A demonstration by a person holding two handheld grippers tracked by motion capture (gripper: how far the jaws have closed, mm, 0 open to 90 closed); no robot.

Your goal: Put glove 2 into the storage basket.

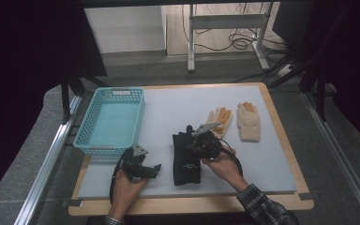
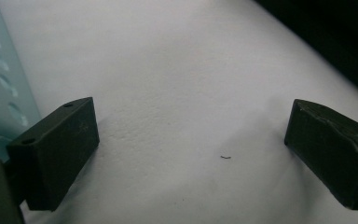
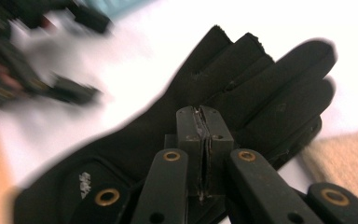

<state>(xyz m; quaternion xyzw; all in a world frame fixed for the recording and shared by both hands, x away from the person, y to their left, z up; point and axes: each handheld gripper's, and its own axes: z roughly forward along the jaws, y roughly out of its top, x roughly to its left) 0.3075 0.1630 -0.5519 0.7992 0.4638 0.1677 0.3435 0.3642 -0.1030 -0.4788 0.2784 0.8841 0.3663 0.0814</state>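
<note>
Right now the right gripper (image 1: 205, 137) is hovering over the black gloves (image 1: 186, 159), which are lying flat on the pale grey tabletop (image 1: 168, 112) near its front edge, stacked as a pair. In the right gripper view its fingers (image 3: 213, 140) are pressed together with a sliver of dark cloth seemingly pinched between them, just above the glove's palm. The black gloves (image 3: 242, 98) look like soft, matte knit fabric, light and floppy, likely to sag and fold when lifted; taking hold at the cuff or across the palm, through both layers, should keep the pair together. The left gripper (image 1: 143, 165) is resting near the front left, its fingers (image 2: 56, 154) standing wide apart over bare tabletop with nothing between them. Beside it sits a turquoise plastic basket (image 1: 89, 136) with perforated walls. Farther right, a pair of cream gloves (image 1: 236, 123) with orange fingertips is lying palm up, fuzzy and thick-looking.
</note>
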